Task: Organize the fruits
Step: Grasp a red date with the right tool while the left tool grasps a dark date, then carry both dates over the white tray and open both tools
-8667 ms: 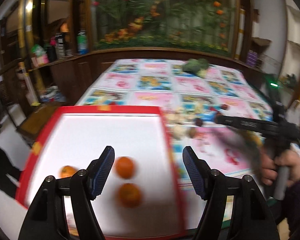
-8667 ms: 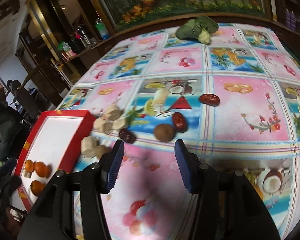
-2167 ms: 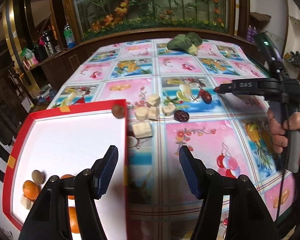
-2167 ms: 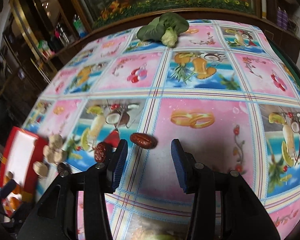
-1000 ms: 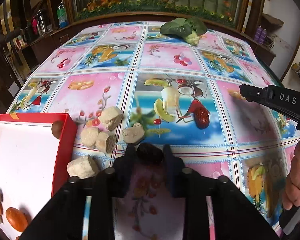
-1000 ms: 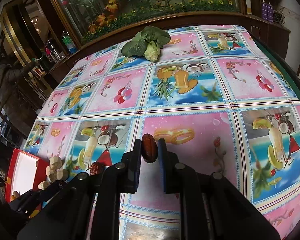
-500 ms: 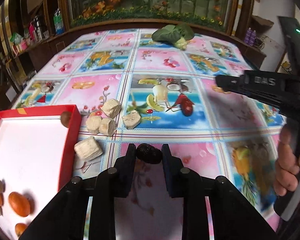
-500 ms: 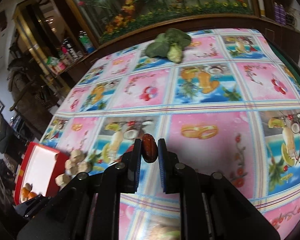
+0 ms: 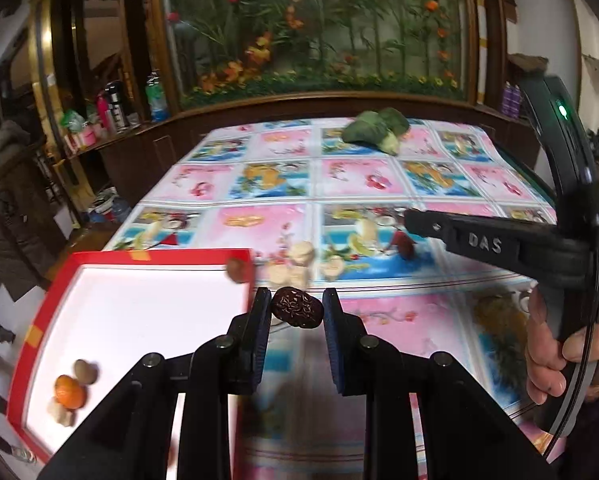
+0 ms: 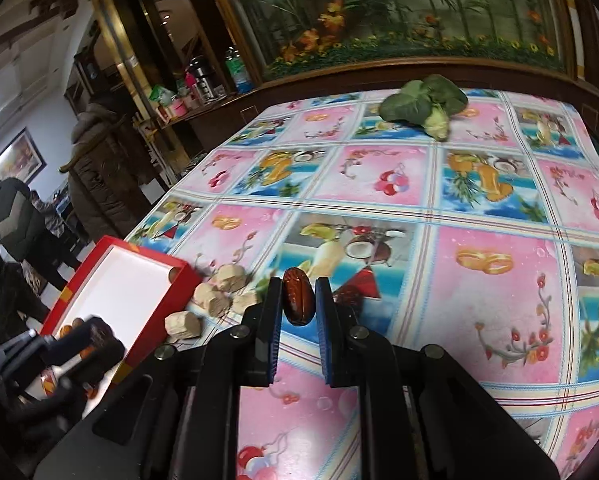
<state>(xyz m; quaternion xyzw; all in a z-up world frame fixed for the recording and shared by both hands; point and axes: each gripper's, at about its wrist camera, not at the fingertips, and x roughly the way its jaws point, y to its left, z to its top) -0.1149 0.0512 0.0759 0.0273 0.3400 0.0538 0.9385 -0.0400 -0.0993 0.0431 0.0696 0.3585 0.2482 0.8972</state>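
1. At far left, the red tray [image 9: 49, 288] with a white floor sits at the table's near left edge, on the patterned cloth [image 9: 379, 312].
2. In the tray's near left corner lie an orange [image 9: 70, 390], a brown nut-like fruit [image 9: 85, 371] touching it, and a pale chunk [image 9: 61, 412] just below.
3. A round brown fruit [image 9: 237, 270] sits at the tray's far right corner, on or against the rim; which one cannot be told through the blur.
4. The left gripper [image 9: 295, 312] is closed narrow on a dark wrinkled date [image 9: 297, 307], held crosswise between the blue pads above the cloth, just right of the tray's right rim.
5. Beyond it, pale chunks [image 9: 295, 264] cluster on the cloth beside the tray's far corner; in the right wrist view one more chunk [image 10: 183, 326] lies apart, nearer the tray's side.
6. A third date [image 9: 404, 245] rests on the cloth to the right of the chunks, partly hidden behind the right tool in the left view.
7. The right gripper [image 10: 297, 300] is pinched tight on a glossy red-brown date [image 10: 297, 296], standing on end between the pads, above the cloth.
8. A leafy green vegetable [image 10: 427, 106] lies at the far side of the table, well apart from everything else.
9. At far right in the left view, a hand [image 9: 559, 352] grips the right tool's handle.
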